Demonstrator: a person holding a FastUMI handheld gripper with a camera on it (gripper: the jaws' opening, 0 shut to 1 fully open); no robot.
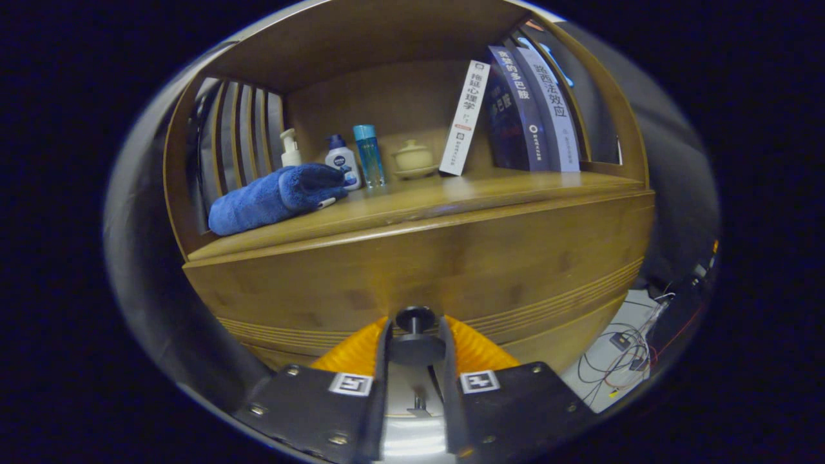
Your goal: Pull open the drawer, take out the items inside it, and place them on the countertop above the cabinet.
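The drawer [451, 270] knob [414, 318] is being clamped by the gripper [416, 335], drawer looking closed, towel [274, 196] sitting up top.

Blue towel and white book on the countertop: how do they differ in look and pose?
The blue towel is soft and rolled, lying flat near the countertop's front edge; the white book is stiff and thin, standing at the back. The towel lies lengthwise; the book tilts, leaning toward the dark books. Both rest on the countertop, well beyond the gripper, whose fingers flank the drawer knob.
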